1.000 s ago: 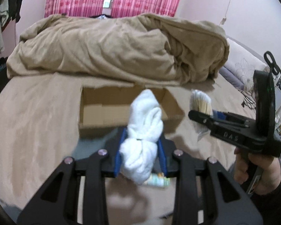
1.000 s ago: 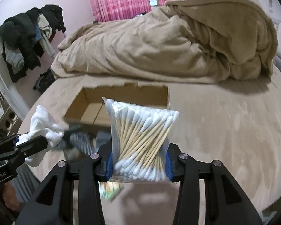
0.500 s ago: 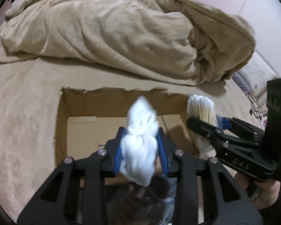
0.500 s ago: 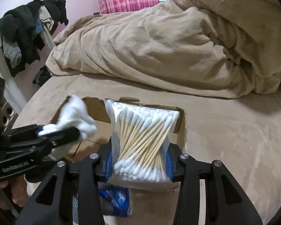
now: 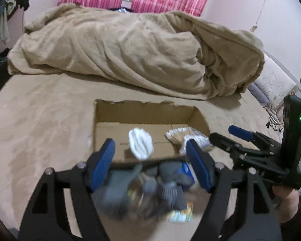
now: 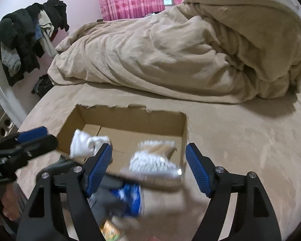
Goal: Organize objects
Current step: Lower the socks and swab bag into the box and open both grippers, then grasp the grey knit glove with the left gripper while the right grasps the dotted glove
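An open cardboard box [image 5: 142, 112] [image 6: 130, 118] sits on the tan bed. A white rolled cloth [image 5: 140, 143] [image 6: 86, 143] lies in the box, left of a clear bag of cotton swabs [image 5: 187, 135] [image 6: 154, 156]. My left gripper [image 5: 150, 158] is open and empty just in front of the box. My right gripper [image 6: 148, 166] is open and empty above the box's near right corner; it also shows in the left wrist view [image 5: 230, 135].
Grey socks [image 5: 166, 188], a blue packet [image 6: 130, 196] and a small colourful packet [image 5: 180, 213] lie blurred in front of the box. A bunched tan blanket [image 5: 140, 54] fills the far side of the bed. Clothes [image 6: 26, 34] hang at the left.
Both grippers opened over the box. The white cloth and the swab bag dropped out of the jaws into the box.
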### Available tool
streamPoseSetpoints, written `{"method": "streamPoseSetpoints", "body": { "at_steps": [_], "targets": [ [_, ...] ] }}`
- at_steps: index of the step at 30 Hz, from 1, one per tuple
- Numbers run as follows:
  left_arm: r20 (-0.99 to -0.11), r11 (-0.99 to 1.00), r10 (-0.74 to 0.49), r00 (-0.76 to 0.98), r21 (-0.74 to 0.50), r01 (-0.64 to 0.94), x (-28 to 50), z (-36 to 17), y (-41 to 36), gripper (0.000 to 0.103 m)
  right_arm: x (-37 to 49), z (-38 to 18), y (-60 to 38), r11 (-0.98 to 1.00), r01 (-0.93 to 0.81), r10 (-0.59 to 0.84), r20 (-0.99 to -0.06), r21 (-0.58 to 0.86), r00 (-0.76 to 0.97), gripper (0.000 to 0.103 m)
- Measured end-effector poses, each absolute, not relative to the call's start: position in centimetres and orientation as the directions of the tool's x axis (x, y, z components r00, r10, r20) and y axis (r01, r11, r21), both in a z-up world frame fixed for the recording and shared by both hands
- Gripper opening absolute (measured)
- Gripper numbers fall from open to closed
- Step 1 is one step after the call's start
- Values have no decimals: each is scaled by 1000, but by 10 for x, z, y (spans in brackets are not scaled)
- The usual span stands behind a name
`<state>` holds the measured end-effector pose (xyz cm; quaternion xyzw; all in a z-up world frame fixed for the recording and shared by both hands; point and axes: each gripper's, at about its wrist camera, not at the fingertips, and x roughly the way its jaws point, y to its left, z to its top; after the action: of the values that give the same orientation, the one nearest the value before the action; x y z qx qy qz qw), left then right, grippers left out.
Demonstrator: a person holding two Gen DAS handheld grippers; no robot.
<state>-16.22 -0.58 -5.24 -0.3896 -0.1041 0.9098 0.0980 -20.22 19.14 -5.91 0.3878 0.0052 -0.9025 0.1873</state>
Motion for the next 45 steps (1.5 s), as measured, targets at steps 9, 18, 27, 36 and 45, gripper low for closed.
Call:
{"method": "streamPoseSetpoints", "body": {
  "at_steps": [9, 18, 27, 36, 45],
  "targets": [
    [-681, -951, 281, -676, -290, -103, -64, -32, -23, 77, -111, -20, 209, -933, 333, -331, -679, 134, -656, 79],
    [-722, -955, 238, -649, -296, -20, -29, -62, -44, 77, -56, -27, 209, -923, 369, -334, -711, 113, -619, 79],
    [-737, -962, 212, -642, -274, -3, -41, -88, -49, 78, -58, -51, 187, -900, 413, -377, -730, 143, -570, 79],
    [-727, -964, 203, -655, -265, -4, -92, -109, -50, 87, -91, -81, 165, -893, 430, -380, -740, 137, -555, 79],
    [-757, -972, 183, -627, -233, -3, -132, -142, -56, 87, -135, -115, 150, -893, 417, -384, -764, 166, -518, 79]
  ]
}}
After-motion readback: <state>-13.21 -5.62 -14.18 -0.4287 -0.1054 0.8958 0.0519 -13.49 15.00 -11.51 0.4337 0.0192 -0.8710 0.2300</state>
